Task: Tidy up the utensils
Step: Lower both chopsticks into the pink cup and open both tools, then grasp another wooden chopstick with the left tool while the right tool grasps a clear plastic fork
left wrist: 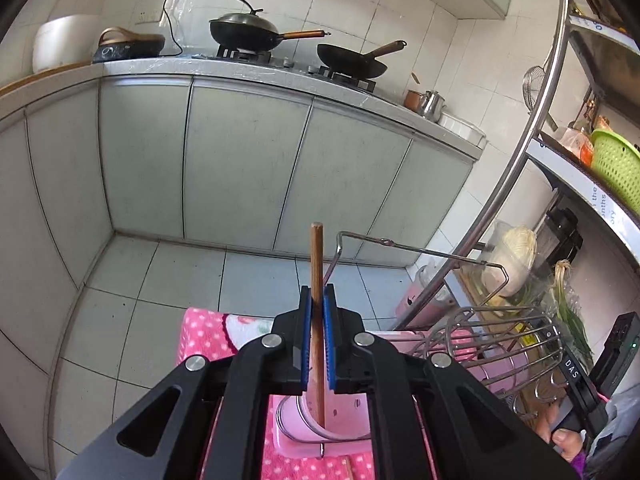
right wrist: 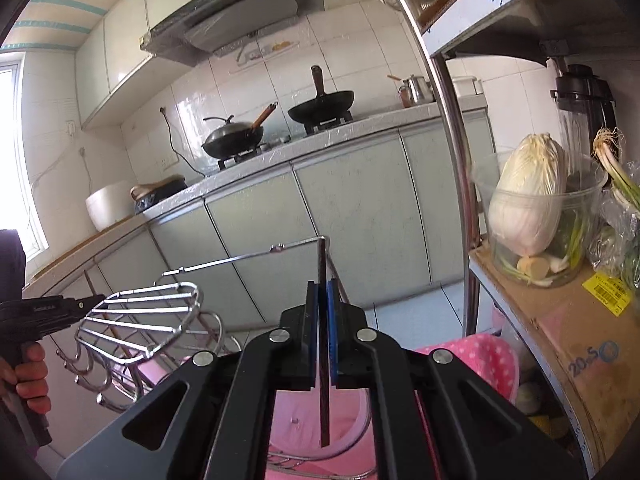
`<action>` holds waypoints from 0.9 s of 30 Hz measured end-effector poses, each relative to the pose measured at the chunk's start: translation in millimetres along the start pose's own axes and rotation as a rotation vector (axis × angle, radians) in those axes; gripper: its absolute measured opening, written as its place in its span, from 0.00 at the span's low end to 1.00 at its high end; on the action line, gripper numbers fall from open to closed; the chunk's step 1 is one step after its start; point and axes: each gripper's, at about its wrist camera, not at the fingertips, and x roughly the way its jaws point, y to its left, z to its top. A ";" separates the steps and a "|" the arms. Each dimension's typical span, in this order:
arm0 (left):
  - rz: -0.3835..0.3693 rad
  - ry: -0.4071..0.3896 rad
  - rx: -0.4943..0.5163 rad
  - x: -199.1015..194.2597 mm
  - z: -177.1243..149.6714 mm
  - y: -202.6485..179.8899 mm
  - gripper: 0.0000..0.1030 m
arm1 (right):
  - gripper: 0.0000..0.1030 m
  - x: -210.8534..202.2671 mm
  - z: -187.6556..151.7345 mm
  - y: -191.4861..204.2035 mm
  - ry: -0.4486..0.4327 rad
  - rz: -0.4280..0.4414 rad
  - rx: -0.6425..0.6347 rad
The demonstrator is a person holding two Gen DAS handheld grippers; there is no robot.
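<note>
Beyond both tools, a long grey-green kitchen cabinet run with a pale counter (left wrist: 248, 152) is stretching across the room, carrying two black woks with wooden handles (left wrist: 244, 32) on a gas stove. To the right of the right-hand tool, a steel shelving rack with a curved tube post (right wrist: 452, 128) is standing, with a pale napa cabbage in a clear plastic tub (right wrist: 528, 200) on its cardboard-covered shelf. Under both tools, a pink cloth with white polka dots (left wrist: 204, 332) is lying spread out.

Just to the left of the right-hand tool, and to the right of the left-hand one, a chrome wire utensil rack with hooks along its lower edge (right wrist: 136, 320) is sitting, its thin wire handle (right wrist: 248, 256) reaching up behind the fingertips.

The left gripper (left wrist: 318, 304) is clamping a brown wooden chopstick (left wrist: 316, 264) between its blue pads; the stick is standing upright, its top rising above the fingertips and its lower end pointing down into a chrome wire ring (left wrist: 320, 432) directly beneath the tool.

The right gripper (right wrist: 322, 300) is pinching a dark, near-black chopstick (right wrist: 322, 272), likewise upright, its lower end hanging over another chrome wire ring (right wrist: 320, 458) below the tool.
</note>
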 end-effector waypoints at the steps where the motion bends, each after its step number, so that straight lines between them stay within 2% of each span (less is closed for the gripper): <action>1: -0.004 0.000 -0.004 0.2 -0.6 -0.3 0.05 | 0.05 0.0 -0.4 0.7 0.009 -0.005 -0.003; 4: -0.005 0.001 -0.009 -1.7 0.1 -2.8 0.06 | 0.05 0.9 -1.6 2.7 0.049 -0.010 0.006; 7: 0.003 -0.018 -0.011 -8.7 1.4 -3.9 0.13 | 0.08 3.2 -2.6 2.9 0.096 -0.004 0.009; 8: 0.000 -0.019 -0.016 -11.4 3.0 -4.1 0.24 | 0.18 2.7 -2.3 2.5 0.107 -0.003 0.009; 9: -0.003 -0.022 -0.024 -14.4 3.4 -3.0 0.32 | 0.32 1.3 -1.6 1.0 0.108 0.001 0.011; 11: -0.001 -0.034 -0.037 -22.5 4.5 -0.9 0.34 | 0.40 -8.0 0.8 0.4 0.093 0.001 0.015; 18: 0.015 -0.065 -0.061 -59.0 -6.0 6.4 0.35 | 0.40 -54.8 0.0 -0.1 0.070 -0.034 0.002; 27: 0.022 -0.023 0.000 -86.7 -63.1 -9.9 0.35 | 0.40 -100.4 -41.7 -4.7 0.143 -0.037 0.041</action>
